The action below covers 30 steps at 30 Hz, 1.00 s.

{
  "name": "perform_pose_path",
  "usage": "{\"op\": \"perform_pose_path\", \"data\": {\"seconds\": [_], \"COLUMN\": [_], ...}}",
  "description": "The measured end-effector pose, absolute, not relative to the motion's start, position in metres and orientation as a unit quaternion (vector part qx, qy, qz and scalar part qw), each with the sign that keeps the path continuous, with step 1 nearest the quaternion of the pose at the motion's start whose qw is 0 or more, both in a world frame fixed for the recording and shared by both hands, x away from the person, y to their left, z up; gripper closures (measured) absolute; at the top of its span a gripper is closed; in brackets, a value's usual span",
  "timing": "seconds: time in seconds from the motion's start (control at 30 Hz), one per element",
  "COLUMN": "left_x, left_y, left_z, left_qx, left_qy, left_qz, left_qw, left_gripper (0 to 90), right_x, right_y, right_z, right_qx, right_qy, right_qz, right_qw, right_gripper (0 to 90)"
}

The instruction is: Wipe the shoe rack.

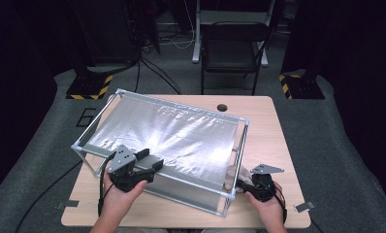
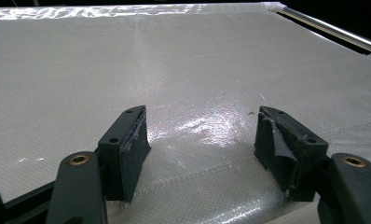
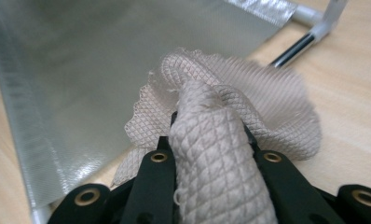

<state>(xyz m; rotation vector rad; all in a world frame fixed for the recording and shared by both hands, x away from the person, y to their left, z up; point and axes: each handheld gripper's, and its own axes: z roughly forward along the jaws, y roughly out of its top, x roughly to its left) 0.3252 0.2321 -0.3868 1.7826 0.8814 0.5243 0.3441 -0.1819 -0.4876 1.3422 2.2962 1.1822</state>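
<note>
A dark room with a black folding chair [image 1: 234, 46] and loose cables on the grey floor lies beyond a light wooden counter [image 1: 273, 131]. On the counter stands a box-shaped metal frame [image 1: 96, 121] with a shiny silver woven sheet [image 1: 176, 133] stretched across its top and hanging down its near side.

The left claw [image 1: 150, 159] rests at the near left part of the frame, above the sheet. In the left gripper view its jaws stand wide apart with nothing between them, just over the glossy weave [image 2: 183, 70].

The right claw [image 1: 243, 183] sits at the near right corner of the frame, low beside the counter. In the right gripper view its jaws are closed on a bunched beige quilted cloth [image 3: 221, 140], which bulges up between them and fans out on the far side. The cloth is just beside the hanging edge of the silver sheet [image 3: 58, 93] and near a frame leg [image 3: 314, 23], over the bare wood.
</note>
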Motion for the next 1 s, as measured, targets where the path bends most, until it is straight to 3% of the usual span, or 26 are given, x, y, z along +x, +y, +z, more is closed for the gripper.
{"op": "perform_pose_path", "data": {"seconds": [1.0], "left_x": [0.325], "left_y": [0.232], "left_z": [-0.388], "left_qx": [0.738], "left_qy": [0.370], "left_qz": [0.220], "left_qw": [0.519], "left_gripper": [34.2], "right_x": [0.338], "right_y": [-0.192], "right_z": [-0.389], "right_qx": [0.419], "right_qy": [0.762], "right_qz": [0.471], "right_qw": [0.148], "right_gripper": [77.6]}}
